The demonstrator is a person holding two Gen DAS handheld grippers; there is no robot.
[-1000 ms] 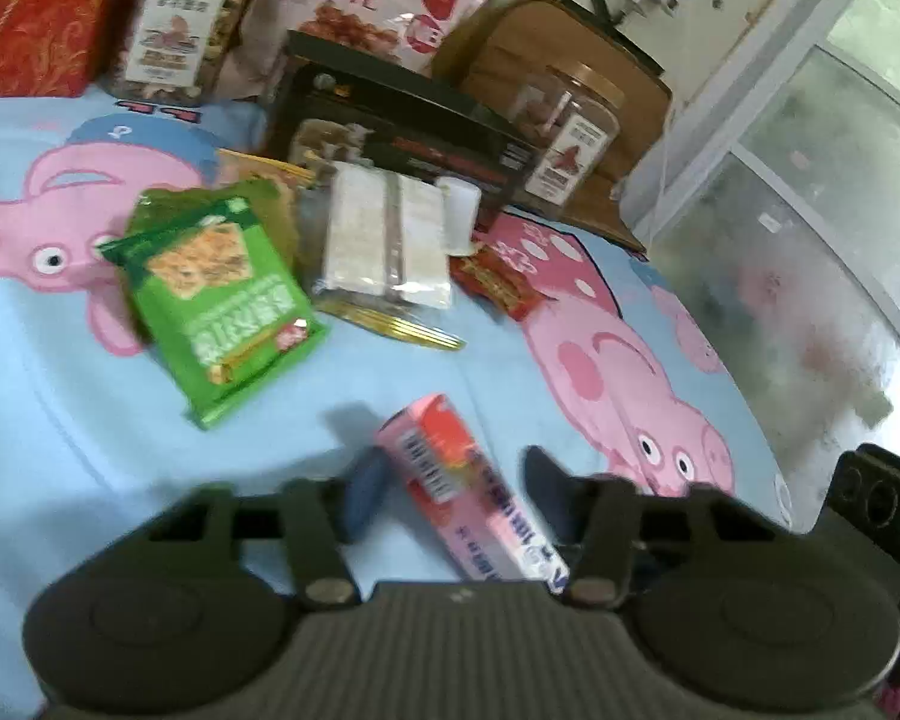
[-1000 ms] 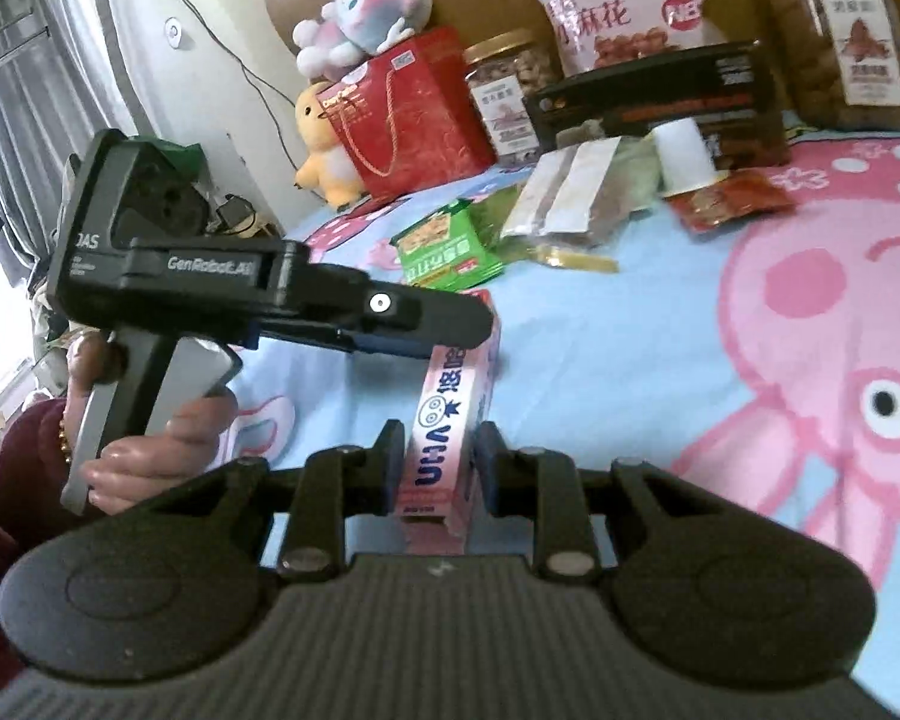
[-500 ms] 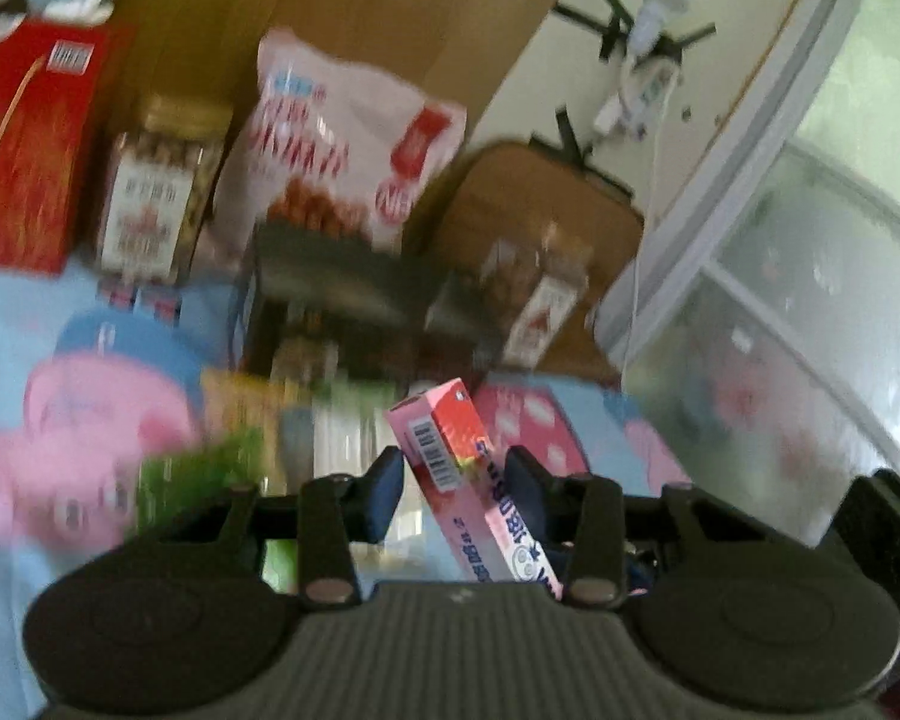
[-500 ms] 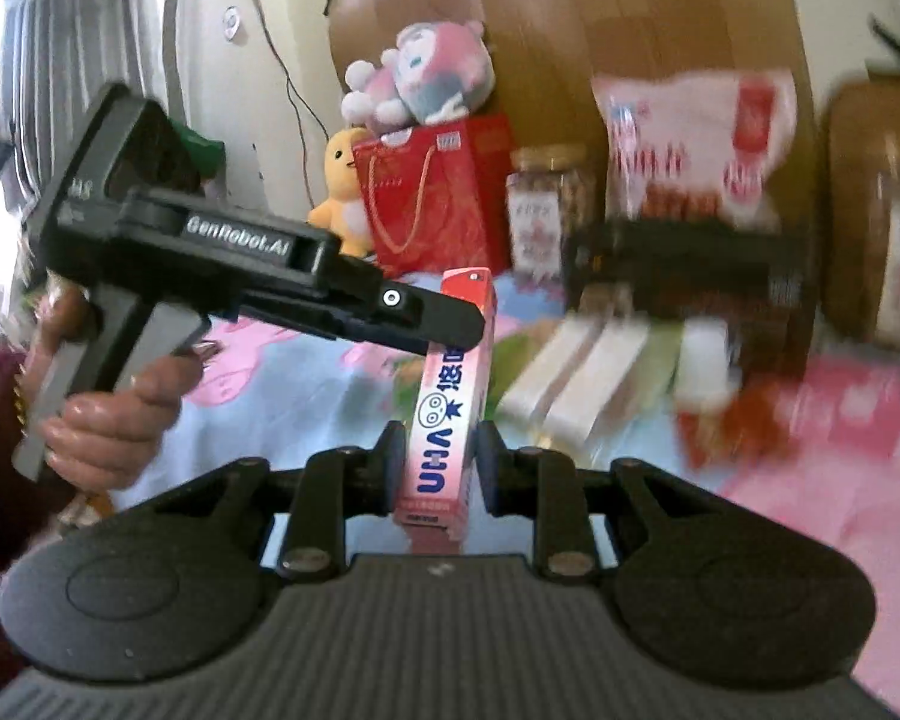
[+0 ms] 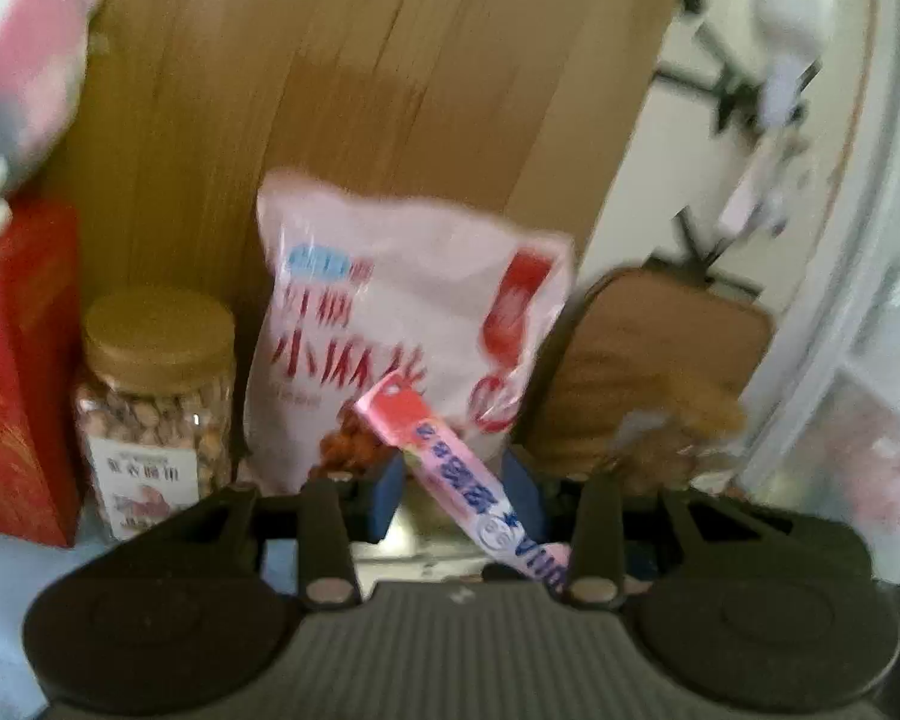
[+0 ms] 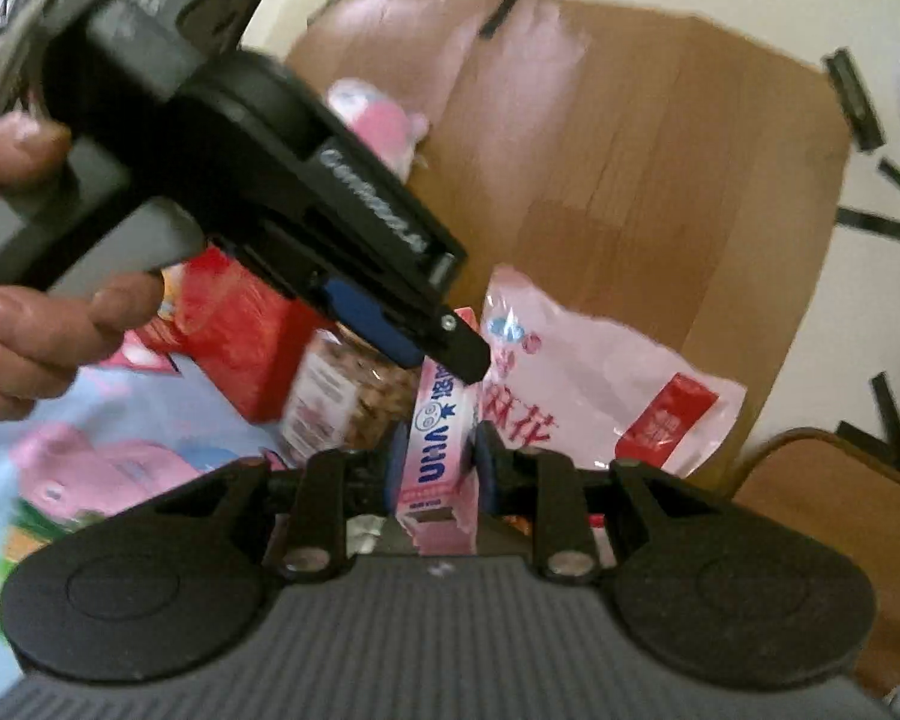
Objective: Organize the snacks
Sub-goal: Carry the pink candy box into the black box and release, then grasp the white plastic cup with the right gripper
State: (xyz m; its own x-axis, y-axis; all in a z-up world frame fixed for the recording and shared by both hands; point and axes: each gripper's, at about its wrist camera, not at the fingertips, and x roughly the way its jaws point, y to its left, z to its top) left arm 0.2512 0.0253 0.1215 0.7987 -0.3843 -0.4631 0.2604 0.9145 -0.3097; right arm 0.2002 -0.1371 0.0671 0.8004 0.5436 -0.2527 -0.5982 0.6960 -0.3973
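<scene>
A long pink snack box [image 6: 441, 438] with blue lettering is held up in the air by both grippers. My right gripper [image 6: 439, 463] is shut on its lower part. My left gripper [image 5: 455, 489] is closed around its other end, where the box [image 5: 450, 468] runs slantwise between the blue pads; it also shows in the right wrist view [image 6: 414, 324], coming from the upper left and touching the box's top. The other snacks on the bed below are mostly out of sight.
A white-and-red snack bag [image 5: 408, 324], a gold-lidded nut jar [image 5: 156, 408] and a red gift box [image 5: 12, 372] stand against a cardboard panel [image 5: 390, 90]. A pink plush toy [image 6: 384, 126] sits above. The blue pig-print sheet [image 6: 120, 450] lies lower left.
Both grippers have lifted the pink box off the sheet and tilted upward. The left jaws, open around the box a second ago, have closed onto it.
</scene>
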